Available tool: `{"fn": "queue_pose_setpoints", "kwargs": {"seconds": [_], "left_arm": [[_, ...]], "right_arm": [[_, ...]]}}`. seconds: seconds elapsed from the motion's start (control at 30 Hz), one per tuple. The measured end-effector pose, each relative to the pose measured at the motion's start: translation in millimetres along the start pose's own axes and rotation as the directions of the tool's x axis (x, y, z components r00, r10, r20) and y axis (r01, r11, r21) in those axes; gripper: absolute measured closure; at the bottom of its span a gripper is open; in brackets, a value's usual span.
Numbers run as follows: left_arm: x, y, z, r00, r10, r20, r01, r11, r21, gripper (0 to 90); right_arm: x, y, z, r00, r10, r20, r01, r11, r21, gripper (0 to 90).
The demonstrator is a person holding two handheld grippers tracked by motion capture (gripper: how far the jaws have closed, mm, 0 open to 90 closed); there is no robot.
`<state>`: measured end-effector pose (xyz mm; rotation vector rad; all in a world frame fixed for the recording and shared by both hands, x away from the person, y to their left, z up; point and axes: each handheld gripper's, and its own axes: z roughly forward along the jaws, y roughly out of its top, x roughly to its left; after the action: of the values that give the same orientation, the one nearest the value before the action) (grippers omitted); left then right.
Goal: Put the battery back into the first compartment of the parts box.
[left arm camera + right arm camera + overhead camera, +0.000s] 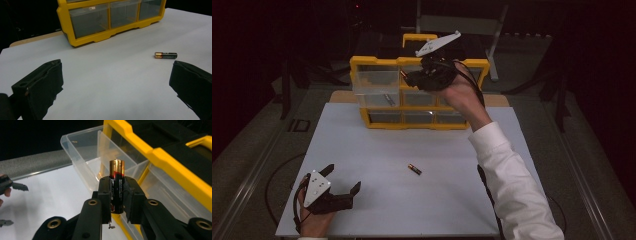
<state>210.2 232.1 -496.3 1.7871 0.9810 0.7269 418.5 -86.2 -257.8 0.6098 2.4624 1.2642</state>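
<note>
The right gripper clamps one cylindrical battery beside a clear plastic drawer. The left gripper rests wide open, empty; a second battery lies on the table.

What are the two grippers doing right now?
Left hand-held gripper: open, holding nothing.
Right hand-held gripper: closed on a battery.

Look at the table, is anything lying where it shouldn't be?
One battery lies loose on its side on the white table, apart from the yellow drawer cabinet. The open left gripper rests near it. Another battery is clamped in the right gripper, beside the pulled-out clear drawer.
</note>
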Motion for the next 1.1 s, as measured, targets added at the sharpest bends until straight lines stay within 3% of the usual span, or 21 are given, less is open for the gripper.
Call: {"fn": "queue_pose_setpoints", "kwargs": {"seconds": [0.4,0.67,1.0,1.03,1.07,1.1], "left_arm": [[0.4,0.0,-0.4,1.0000,-0.002,-0.002,0.002,1.0000,0.000,0.0],[0.5,-0.2,-0.3,1.0000,-0.002,-0.002,0.002,1.0000,0.001,0.0],[1.2,-0.4,-0.5,1.0000,-0.005,0.000,0.005,1.0000,0.001,0.0],[1.4,-0.5,-0.6,1.0000,-0.006,-0.001,0.006,1.0000,0.000,0.0],[1.4,-0.5,-0.6,1.0000,-0.006,-0.001,0.006,1.0000,0.000,0.0],[1.5,-0.6,-1.0,1.0000,-0.005,0.000,0.005,1.0000,-0.003,0.0]], "right_arm": [[-1.0,17.4,7.5,0.9996,0.027,0.000,-0.027,0.999,-0.035,76.9],[3.9,24.4,19.6,0.9996,0.027,0.001,-0.027,0.999,-0.030,76.8],[6.7,31.7,40.9,0.9981,0.061,0.013,-0.061,0.998,-0.014,76.7],[6.6,32.3,45.4,0.9963,0.080,0.032,-0.080,0.997,-0.012,70.7],[6.6,32.3,45.4,0.9963,0.080,0.032,-0.080,0.997,-0.012,70.7],[5.4,33.1,49.2,0.9925,0.116,0.040,-0.115,0.993,-0.022,37.1]]}}
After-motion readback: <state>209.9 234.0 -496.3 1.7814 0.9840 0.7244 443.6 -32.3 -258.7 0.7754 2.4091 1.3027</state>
